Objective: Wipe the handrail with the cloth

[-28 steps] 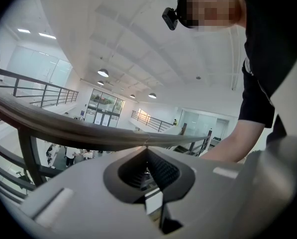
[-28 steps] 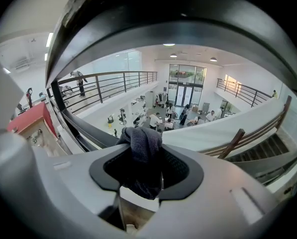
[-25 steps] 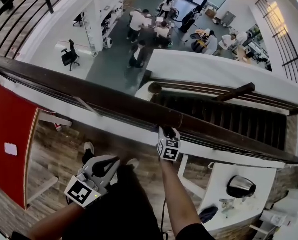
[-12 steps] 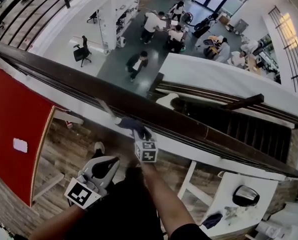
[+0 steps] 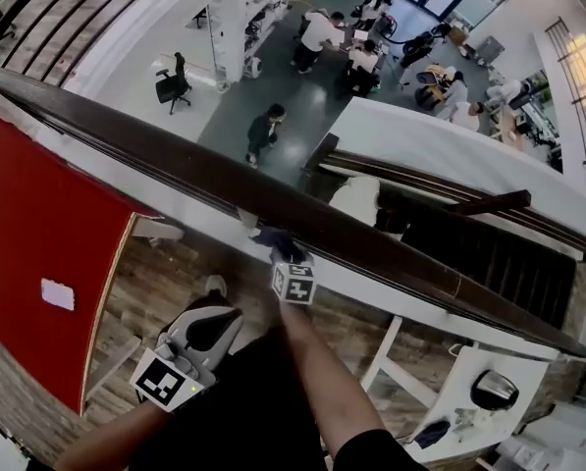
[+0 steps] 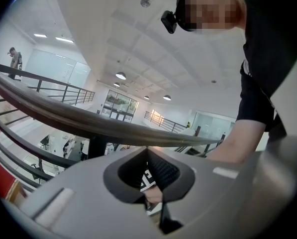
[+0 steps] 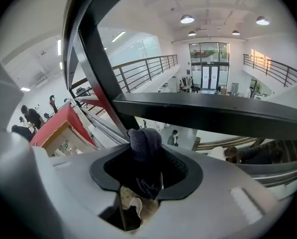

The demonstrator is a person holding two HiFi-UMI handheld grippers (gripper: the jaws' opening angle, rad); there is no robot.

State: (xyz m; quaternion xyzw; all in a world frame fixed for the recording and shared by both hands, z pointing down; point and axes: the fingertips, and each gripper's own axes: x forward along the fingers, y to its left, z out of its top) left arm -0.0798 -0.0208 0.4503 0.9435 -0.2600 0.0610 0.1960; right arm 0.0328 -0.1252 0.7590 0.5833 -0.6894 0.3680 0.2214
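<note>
The dark brown handrail (image 5: pixel 175 170) runs slantwise from upper left to lower right in the head view. My right gripper (image 5: pixel 283 256) is shut on a bunched dark cloth (image 5: pixel 273 238), which lies at the rail's near side; I cannot tell whether it touches. In the right gripper view the cloth (image 7: pixel 144 151) fills the jaws just below the handrail (image 7: pixel 213 116). My left gripper (image 5: pixel 196 334) hangs lower left, away from the rail, jaws shut and holding nothing. From the left gripper (image 6: pixel 149 156) view the handrail (image 6: pixel 63 118) crosses above it.
A black railing post (image 7: pixel 96 68) stands left of the cloth. Thin lower rails (image 6: pixel 19 143) run under the handrail. A red panel (image 5: pixel 37 243) is at left, a white desk (image 5: pixel 459 391) at lower right. People (image 5: pixel 263 130) and a staircase (image 5: pixel 489 248) lie far below.
My right gripper has slid left along the handrail with the cloth. The left gripper has kept its place at lower left, and the whole view has shifted left along the rail.
</note>
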